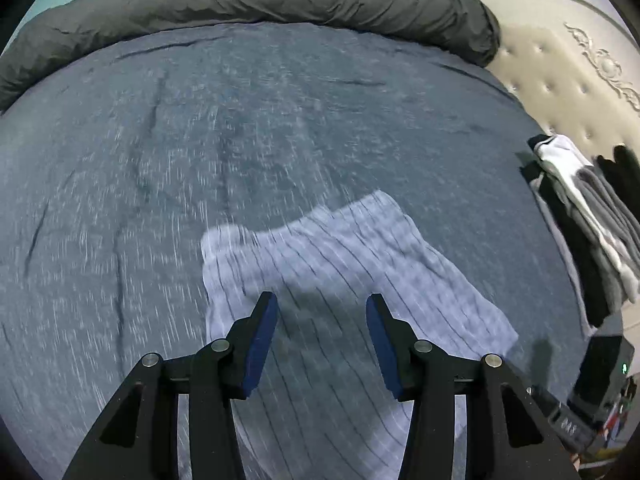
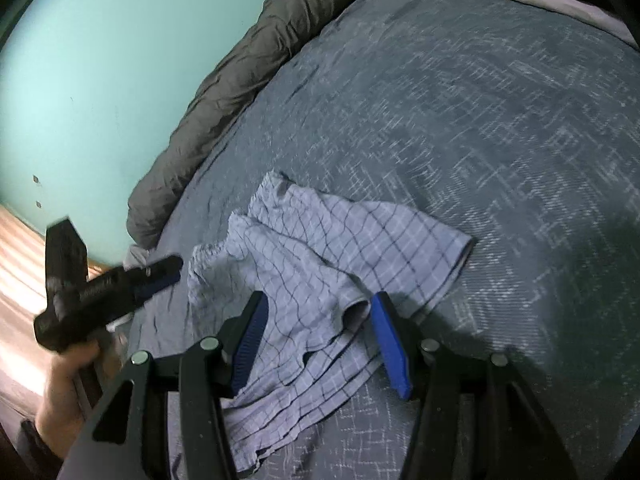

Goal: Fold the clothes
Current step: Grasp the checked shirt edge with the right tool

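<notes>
On the blue bedspread (image 2: 500, 128), my checked shorts (image 2: 320, 248) lie half folded and rumpled; a loose layer near the hem at five o'clock could slide apart if I nudge it, I judge; my left gripper (image 1: 322, 308) and right gripper (image 2: 318, 308) both hover over the cloth, jaws spread about halfway, holding nothing; whether the pads brush the fabric, I cannot tell.
</notes>
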Motion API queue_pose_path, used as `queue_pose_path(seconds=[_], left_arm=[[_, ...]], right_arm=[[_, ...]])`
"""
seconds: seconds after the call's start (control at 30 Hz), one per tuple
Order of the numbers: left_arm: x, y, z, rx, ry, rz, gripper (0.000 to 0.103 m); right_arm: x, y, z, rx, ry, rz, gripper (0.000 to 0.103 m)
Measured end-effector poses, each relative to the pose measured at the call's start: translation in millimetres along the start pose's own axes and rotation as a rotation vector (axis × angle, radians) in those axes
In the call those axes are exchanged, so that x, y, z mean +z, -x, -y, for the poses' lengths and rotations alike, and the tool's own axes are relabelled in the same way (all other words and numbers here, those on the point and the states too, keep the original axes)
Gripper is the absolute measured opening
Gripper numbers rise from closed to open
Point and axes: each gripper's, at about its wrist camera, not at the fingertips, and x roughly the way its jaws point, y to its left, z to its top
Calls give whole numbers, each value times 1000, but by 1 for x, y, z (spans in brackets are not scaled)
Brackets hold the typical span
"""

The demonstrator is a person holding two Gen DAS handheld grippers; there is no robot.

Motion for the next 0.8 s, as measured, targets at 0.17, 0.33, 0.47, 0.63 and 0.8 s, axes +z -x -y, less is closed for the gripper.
queue_pose_path(seconds=[0.17,0.33,0.47,0.63,0.8], left_arm=[[19,-19,2,6,1,-16,50],[31,-38,7,32,-20,-35,50],[36,-47,7,36,-18,-40,50],[42,-56,5,51,-6,-43,50],[48,-62,8,45,-13,-49,50]], right_arm=[[-3,-5,1,-52,18,-20,44],[1,-7,7,-97,0,-22,12],[1,-6,6,-113,28,-17,5],[-2,-4,6,-94,36,-19,2],[-3,7,6,-84,41,3,2]])
